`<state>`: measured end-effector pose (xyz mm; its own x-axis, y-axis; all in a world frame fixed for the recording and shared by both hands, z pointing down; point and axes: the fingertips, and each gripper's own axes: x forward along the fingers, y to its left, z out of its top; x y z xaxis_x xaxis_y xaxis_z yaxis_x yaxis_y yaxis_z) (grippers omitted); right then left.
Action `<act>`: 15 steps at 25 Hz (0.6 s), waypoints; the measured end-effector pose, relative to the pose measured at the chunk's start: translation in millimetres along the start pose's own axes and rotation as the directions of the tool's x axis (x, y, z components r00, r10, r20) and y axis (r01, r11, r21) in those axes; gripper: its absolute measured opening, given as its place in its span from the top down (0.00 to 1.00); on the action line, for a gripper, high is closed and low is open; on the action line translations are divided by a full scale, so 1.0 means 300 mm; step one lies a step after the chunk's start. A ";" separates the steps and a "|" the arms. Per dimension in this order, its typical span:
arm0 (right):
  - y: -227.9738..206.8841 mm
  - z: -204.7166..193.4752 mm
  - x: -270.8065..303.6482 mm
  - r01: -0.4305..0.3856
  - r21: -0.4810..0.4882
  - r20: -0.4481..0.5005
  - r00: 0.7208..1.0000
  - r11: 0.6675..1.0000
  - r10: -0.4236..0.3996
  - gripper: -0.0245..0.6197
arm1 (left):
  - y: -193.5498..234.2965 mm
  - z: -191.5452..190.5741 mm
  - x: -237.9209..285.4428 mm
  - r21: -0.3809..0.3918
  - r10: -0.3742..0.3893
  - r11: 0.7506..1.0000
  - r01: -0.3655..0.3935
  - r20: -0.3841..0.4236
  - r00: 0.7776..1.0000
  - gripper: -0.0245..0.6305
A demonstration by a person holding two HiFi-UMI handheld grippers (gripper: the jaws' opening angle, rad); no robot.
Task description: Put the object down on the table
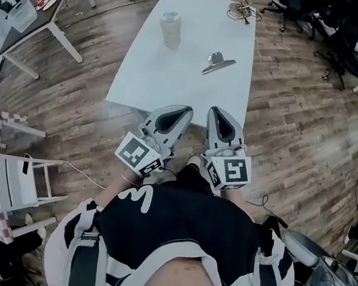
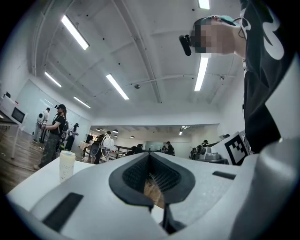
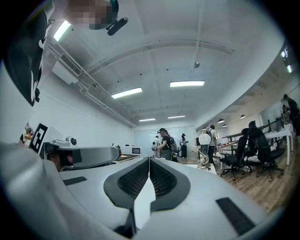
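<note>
Tabletop: cup toward far edge, metal clip by right edge
Left claw: pressed together, empty
Right claw: squeezed together too, empty

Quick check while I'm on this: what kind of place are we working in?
Most likely an open-plan office or lab workspace: a long white table on wood flooring, black office chairs to one side, and ceiling strip lights overhead.
</note>
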<state>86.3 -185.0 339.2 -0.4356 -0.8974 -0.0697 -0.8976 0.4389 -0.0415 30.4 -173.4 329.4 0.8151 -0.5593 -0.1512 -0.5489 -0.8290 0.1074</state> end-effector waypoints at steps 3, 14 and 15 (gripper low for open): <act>0.128 -0.005 -0.089 0.016 0.002 -0.002 1.000 1.000 -0.016 0.93 | -0.068 0.005 -0.131 -0.008 -0.012 1.000 0.012 -0.005 1.000 0.96; 0.448 0.003 -0.421 0.114 0.005 -0.028 0.993 0.993 -0.114 0.93 | -0.340 0.009 -0.484 -0.055 -0.092 0.995 0.089 -0.042 0.995 0.96; 0.455 0.010 -0.439 0.121 0.000 -0.023 0.992 0.993 -0.121 0.93 | -0.359 0.012 -0.498 -0.052 -0.097 0.994 0.095 -0.041 0.994 0.96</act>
<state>21.2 -6.7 339.7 -0.3255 -0.9447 -0.0412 -0.9436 0.3273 -0.0494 -32.9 -0.7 337.0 0.8714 -0.4754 -0.1207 -0.4586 -0.8770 0.1434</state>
